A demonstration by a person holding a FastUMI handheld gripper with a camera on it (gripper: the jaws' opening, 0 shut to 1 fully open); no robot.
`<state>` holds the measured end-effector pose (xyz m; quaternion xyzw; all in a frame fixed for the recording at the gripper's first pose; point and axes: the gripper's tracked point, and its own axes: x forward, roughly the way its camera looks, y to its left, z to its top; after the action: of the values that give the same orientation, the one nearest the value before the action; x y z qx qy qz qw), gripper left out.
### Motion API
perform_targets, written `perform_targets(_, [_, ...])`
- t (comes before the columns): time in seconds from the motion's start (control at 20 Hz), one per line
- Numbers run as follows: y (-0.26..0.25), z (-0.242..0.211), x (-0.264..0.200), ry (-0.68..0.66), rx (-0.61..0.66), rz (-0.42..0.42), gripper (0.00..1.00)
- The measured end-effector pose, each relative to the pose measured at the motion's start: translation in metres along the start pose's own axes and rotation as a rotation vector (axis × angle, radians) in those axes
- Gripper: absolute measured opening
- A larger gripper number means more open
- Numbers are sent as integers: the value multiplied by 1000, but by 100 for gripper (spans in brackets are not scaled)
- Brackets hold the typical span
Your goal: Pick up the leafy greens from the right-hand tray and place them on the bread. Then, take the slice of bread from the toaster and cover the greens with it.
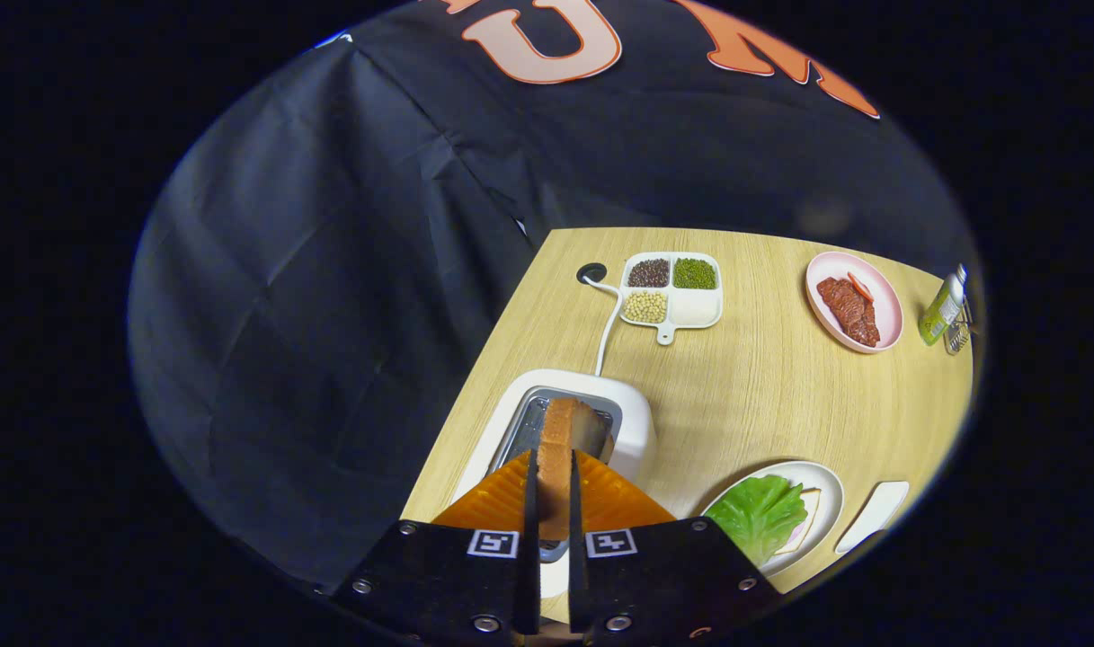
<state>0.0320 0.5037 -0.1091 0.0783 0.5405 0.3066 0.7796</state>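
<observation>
My gripper (554,463) is shut on the slice of bread (561,436), which stands on edge between the two fingers just above the slot of the white toaster (632,422). To the right of the fingers, a white plate (830,499) holds the leafy greens (760,514) lying on another slice of bread (807,521), whose edge peeks out from under the leaf. The lower part of the held slice is hidden by the fingers.
The toaster's white cable (608,328) runs to a hole in the wooden table (762,386). Beyond it sits a divided dish of beans (671,289). A pink plate with meat (852,301) and a small bottle (943,307) stand at the far right. An empty white tray (873,515) lies beside the plate.
</observation>
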Motion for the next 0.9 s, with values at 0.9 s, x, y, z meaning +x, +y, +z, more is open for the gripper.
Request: perform_targets(0.9, [-64,-38,-80,-116,66,114,13])
